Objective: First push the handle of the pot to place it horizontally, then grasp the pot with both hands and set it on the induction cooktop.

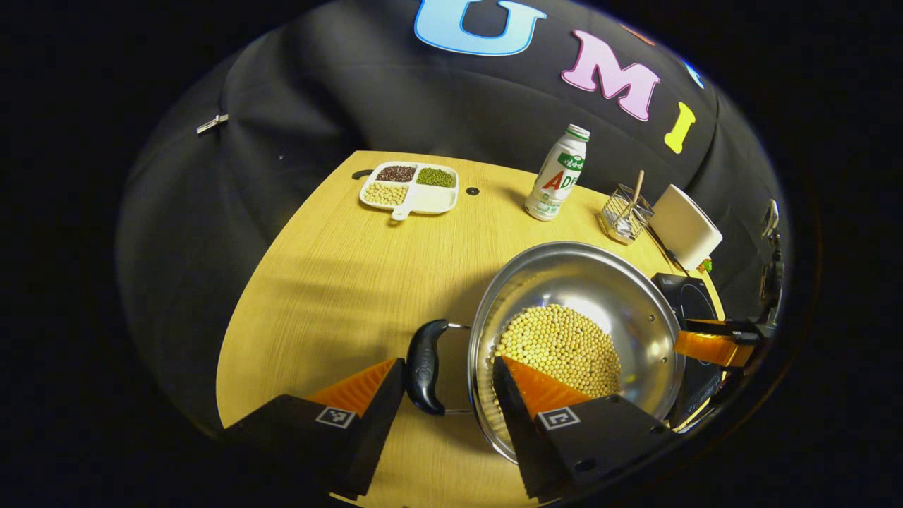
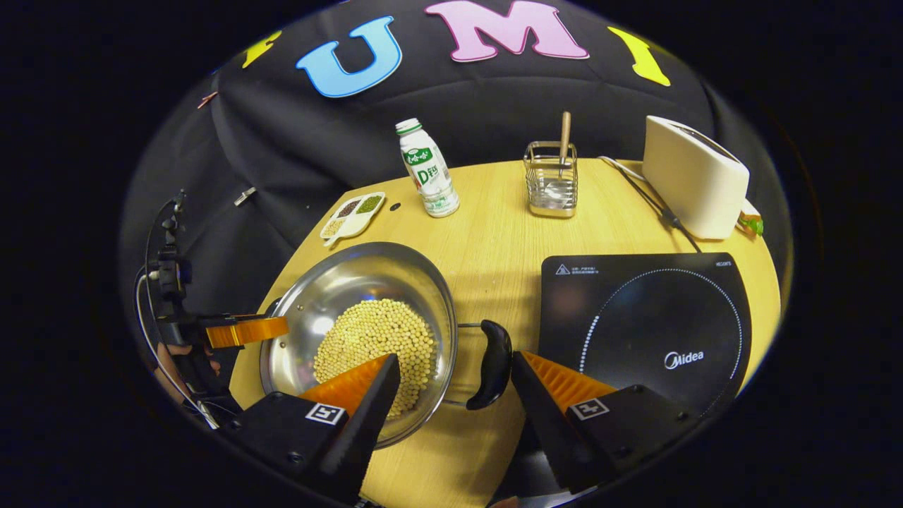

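Left gripper view shows the left gripper (image 1: 448, 377) with fingers spread wide either side of a black handle (image 1: 425, 365) of the steel pot (image 1: 638, 296), not pressing it. The pot, holding yellow beans (image 1: 561, 347), sits on the wooden table (image 1: 338, 282). Right gripper view shows the right gripper (image 2: 455, 381) likewise open astride the other handle (image 2: 493, 364), the pot just left of the cooktop (image 2: 649, 317). Behind stand a bottle (image 2: 427, 169), rack (image 2: 551, 180) and toaster (image 2: 693, 176).

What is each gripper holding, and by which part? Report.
Nothing gripped yet: left gripper and right gripper are open, each straddling a curved black handle and the rim of the round steel pot.
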The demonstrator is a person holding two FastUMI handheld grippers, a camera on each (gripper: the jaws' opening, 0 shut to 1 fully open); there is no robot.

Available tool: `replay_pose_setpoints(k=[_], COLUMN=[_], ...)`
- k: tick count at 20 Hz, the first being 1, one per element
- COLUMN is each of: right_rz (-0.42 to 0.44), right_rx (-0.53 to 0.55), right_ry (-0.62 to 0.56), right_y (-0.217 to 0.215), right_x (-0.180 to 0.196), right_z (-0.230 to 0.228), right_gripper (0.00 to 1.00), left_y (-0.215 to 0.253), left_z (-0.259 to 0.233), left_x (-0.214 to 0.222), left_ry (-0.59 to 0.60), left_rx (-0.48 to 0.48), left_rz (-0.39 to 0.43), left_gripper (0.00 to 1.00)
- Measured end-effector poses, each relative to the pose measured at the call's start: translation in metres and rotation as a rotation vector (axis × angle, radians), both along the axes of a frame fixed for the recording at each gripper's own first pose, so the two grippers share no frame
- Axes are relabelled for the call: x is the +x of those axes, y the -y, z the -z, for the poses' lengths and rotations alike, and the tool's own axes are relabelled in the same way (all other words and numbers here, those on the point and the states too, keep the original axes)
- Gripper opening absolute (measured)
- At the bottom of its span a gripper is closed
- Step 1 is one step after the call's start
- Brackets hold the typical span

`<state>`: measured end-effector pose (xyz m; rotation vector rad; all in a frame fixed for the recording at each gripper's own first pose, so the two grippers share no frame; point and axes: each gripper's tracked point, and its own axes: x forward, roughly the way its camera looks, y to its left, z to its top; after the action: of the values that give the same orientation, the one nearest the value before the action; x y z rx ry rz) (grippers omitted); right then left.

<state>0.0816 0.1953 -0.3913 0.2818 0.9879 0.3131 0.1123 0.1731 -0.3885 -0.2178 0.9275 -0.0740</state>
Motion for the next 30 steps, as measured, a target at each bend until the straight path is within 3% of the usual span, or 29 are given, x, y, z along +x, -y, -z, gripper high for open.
replay_pose_setpoints(k=[3, 4, 5, 6, 7, 8, 11, 12, 17, 21, 22, 23, 26, 27, 28, 30], right_rz=[0.028, 0.040, 0.055, 0.063, 0.068, 0.069, 0.053, 0.055, 0.036, 0.036, 0.038, 0.039, 0.046, 0.051, 0.066, 0.084], right_rx=[-0.009, -0.021, -0.040, -0.057, -0.065, -0.072, -0.099, -0.107, -0.102, -0.079, -0.072, -0.069, -0.076, -0.078, -0.074, -0.079], right_ry=[-0.025, -0.032, -0.019, -0.010, -0.002, 0.003, 0.022, 0.024, -0.007, 0.018, 0.027, 0.032, 0.036, 0.030, 0.022, 0.017], right_y=[-0.003, -0.002, 0.001, 0.004, 0.007, 0.003, 0.002, 0.002, 0.005, 0.014, 0.018, 0.025, 0.053, 0.065, 0.078, 0.104], right_x=[0.010, 0.013, 0.020, 0.022, 0.024, 0.027, 0.031, 0.029, 0.021, 0.021, 0.021, 0.021, 0.018, 0.016, 0.014, 0.013], right_z=[0.017, 0.023, 0.027, 0.029, 0.028, 0.035, 0.039, 0.034, 0.030, 0.000, -0.009, -0.018, -0.037, -0.040, -0.043, -0.044], right_gripper=[0.96, 0.87, 0.87, 0.74, 0.70, 0.63, 0.60, 0.53, 0.52, 0.52, 0.48, 0.52, 0.52, 0.47, 0.52, 0.52], left_y=[0.001, 0.000, -0.001, -0.004, -0.007, -0.006, -0.006, -0.006, -0.003, 0.002, 0.006, 0.012, 0.037, 0.049, 0.062, 0.088], left_z=[0.004, 0.005, 0.007, 0.010, 0.015, 0.015, 0.015, 0.013, 0.003, -0.037, -0.048, -0.057, -0.077, -0.082, -0.087, -0.090], left_x=[0.006, 0.009, 0.011, 0.012, 0.011, 0.012, 0.010, 0.008, -0.004, -0.005, -0.006, -0.006, -0.007, -0.005, -0.004, -0.002], left_ry=[0.013, 0.018, 0.024, 0.023, 0.014, 0.020, 0.045, 0.053, 0.050, 0.105, 0.111, 0.114, 0.097, 0.097, 0.096, 0.090], left_rx=[-0.004, 0.000, 0.006, 0.015, 0.026, 0.019, 0.046, 0.070, 0.059, 0.109, 0.114, 0.115, 0.124, 0.122, 0.118, 0.103], left_rz=[-0.016, -0.022, -0.026, -0.033, -0.046, -0.058, -0.040, -0.024, -0.061, -0.044, -0.039, -0.035, -0.010, -0.002, 0.004, 0.019], left_gripper=[0.77, 0.77, 0.76, 0.75, 0.75, 0.64, 0.61, 0.59, 0.56, 0.55, 0.55, 0.55, 0.55, 0.55, 0.55, 0.55])
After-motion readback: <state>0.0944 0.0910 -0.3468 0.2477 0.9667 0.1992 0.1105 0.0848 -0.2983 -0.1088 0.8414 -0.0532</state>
